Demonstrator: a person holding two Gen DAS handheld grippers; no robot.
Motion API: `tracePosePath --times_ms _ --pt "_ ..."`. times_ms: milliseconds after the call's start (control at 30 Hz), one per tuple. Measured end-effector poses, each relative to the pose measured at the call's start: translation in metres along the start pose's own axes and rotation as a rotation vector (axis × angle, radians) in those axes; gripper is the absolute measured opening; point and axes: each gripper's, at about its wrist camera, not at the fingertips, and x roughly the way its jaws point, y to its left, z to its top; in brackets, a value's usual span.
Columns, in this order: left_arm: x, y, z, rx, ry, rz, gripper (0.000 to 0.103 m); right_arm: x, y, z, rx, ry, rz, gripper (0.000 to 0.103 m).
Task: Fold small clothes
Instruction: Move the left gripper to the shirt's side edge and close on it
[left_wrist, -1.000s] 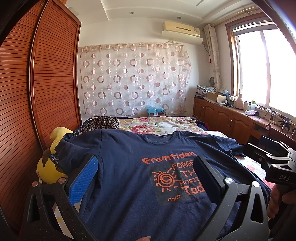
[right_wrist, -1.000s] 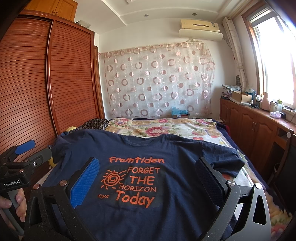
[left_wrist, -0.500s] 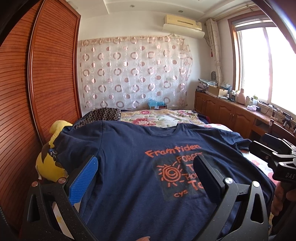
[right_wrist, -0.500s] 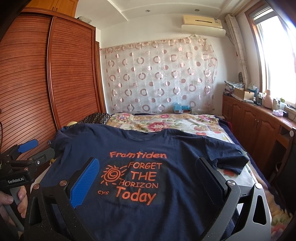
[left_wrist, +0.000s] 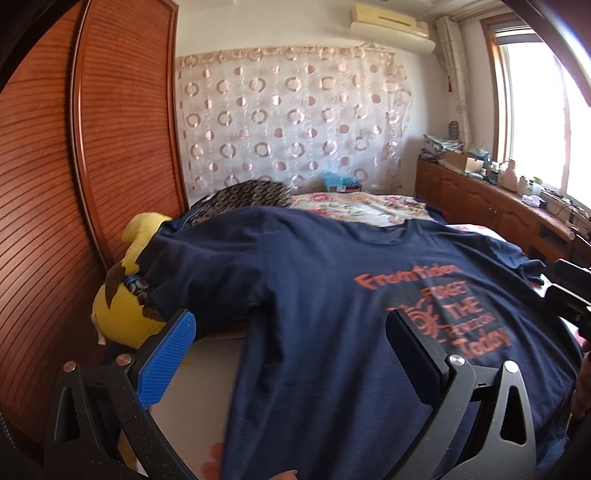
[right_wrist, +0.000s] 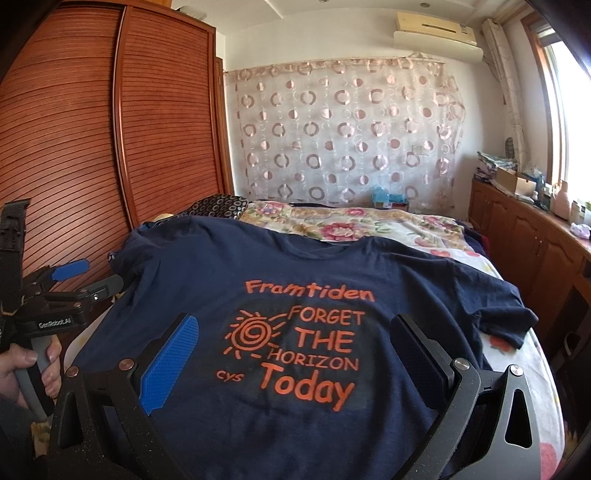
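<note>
A navy T-shirt (right_wrist: 295, 266) with orange print "Framtiden FORGET THE HORIZON Today" lies spread face up on the bed, collar at the far end; it also shows in the left wrist view (left_wrist: 314, 280). My left gripper (left_wrist: 288, 343) is open and empty, held over the shirt's left side near the left sleeve. It shows from the side in the right wrist view (right_wrist: 70, 284). My right gripper (right_wrist: 293, 350) is open and empty, held over the shirt's lower chest print. Its tip shows at the right edge of the left wrist view (left_wrist: 572, 291).
A yellow plush toy (left_wrist: 125, 306) lies at the bed's left edge under the left sleeve. A wooden slatted wardrobe (right_wrist: 74, 147) stands close on the left. A floral bedspread (right_wrist: 351, 225) and a patterned pillow (right_wrist: 218, 206) lie beyond the shirt. Wooden cabinets (right_wrist: 532, 251) line the right wall.
My left gripper has swung left, so the left sleeve, plush toy and bare bed edge now show more. My right gripper's view has tilted down slightly. Both stayed open.
</note>
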Motion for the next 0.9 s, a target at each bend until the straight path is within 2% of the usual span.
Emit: tracePosePath --times_ms 367,700,800,900 --pt "0.022 0.052 0.0 -0.033 0.037 0.028 0.103 0.022 0.002 0.01 -0.072 0.019 0.05 0.103" --pt "0.039 0.11 0.028 -0.122 0.028 -0.042 0.103 0.064 -0.025 0.03 -0.109 0.084 0.113 0.103" --pt "0.05 0.125 0.035 -0.132 0.04 -0.054 0.095 0.077 -0.026 0.04 -0.105 0.103 0.133 0.103" --pt "0.065 0.135 0.04 -0.143 0.067 -0.081 0.078 0.088 -0.028 0.047 -0.115 0.121 0.147 0.103"
